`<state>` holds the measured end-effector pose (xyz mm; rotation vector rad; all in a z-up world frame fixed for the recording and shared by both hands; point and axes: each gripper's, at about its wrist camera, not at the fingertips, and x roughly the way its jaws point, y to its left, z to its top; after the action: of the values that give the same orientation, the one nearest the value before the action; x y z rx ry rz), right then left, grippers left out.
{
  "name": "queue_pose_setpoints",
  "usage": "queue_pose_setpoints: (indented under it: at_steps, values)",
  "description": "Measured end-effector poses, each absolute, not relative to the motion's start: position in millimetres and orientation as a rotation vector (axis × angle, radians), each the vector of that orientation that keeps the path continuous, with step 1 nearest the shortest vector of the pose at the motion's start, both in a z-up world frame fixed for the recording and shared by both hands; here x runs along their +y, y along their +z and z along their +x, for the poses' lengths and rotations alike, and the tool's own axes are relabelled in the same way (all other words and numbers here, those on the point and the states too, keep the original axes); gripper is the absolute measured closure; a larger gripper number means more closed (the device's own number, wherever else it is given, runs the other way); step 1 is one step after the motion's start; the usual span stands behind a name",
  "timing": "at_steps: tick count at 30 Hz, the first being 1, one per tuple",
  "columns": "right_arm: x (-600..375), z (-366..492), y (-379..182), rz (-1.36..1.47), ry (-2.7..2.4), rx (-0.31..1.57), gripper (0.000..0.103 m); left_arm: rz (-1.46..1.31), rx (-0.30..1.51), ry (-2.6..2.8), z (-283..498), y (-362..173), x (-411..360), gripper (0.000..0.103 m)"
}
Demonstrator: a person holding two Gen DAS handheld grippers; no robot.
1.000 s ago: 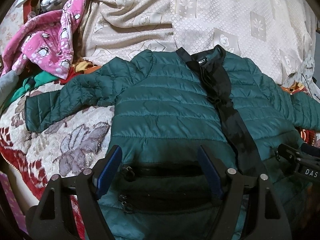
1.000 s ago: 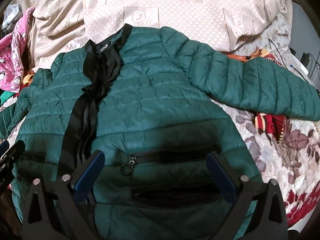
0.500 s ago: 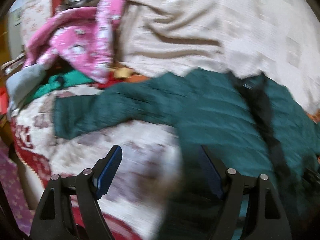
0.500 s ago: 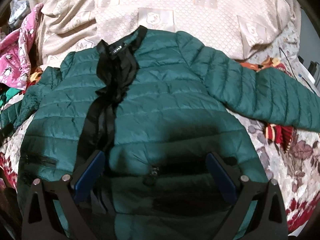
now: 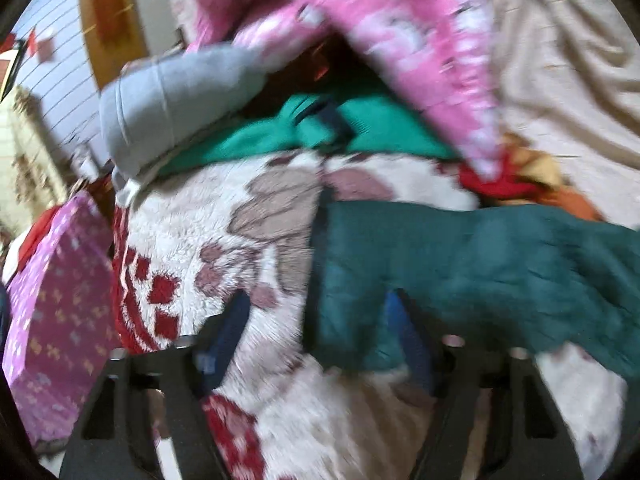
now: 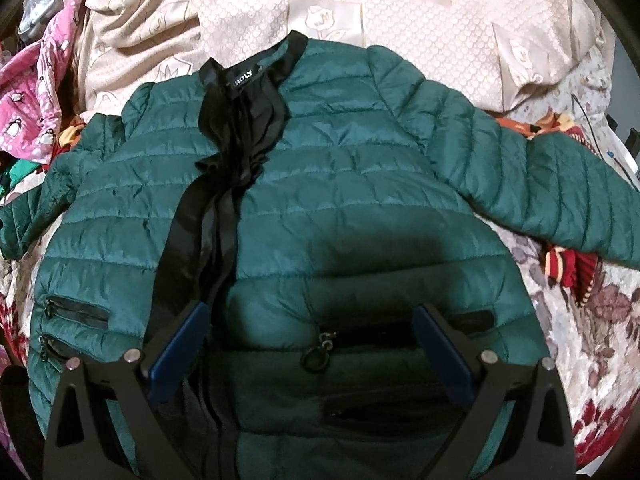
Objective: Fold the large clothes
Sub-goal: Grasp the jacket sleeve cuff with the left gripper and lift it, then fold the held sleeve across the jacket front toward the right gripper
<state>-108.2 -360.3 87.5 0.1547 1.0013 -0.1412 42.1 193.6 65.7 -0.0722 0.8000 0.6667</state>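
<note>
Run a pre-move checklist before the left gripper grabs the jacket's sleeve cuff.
1. Left gripper open: ok.
2. Sleeve cuff between its fingers: cannot tell, the view is blurred.
3. Green jacket lying flat, front up: ok.
4. Right gripper open, holding nothing: ok.
5. Other sleeve spread out to the side: ok.
6. Pink garment off the sleeve: ok.

Left wrist view looks low over the jacket (image 5: 480,272) sleeve; right wrist view overlooks the whole jacket.

The black collar label (image 6: 243,76) of the green jacket (image 6: 340,184) shows white letters, seemingly "HOLY"
</note>
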Motion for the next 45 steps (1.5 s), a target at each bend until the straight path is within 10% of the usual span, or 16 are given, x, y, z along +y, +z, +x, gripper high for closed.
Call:
queue_pose_setpoints:
  at_steps: [16,32,45]
  values:
    - [-352.8,-93.0,81.6,0.157,-0.118,1.019,0.0,-0.137,0.721,0.362,38.2,89.2,156.4,0.103]
    - [-403.6,-116.6,96.4,0.236,-0.175,0.961,0.0,-0.045,0.592,-0.151,26.9,191.6,-112.4,0.103]
    - [-464.2,-127.3,88.2,0.308,-0.247,0.948,0.0,0.075,0.704,-0.46,44.2,139.8,-300.9,0.103]
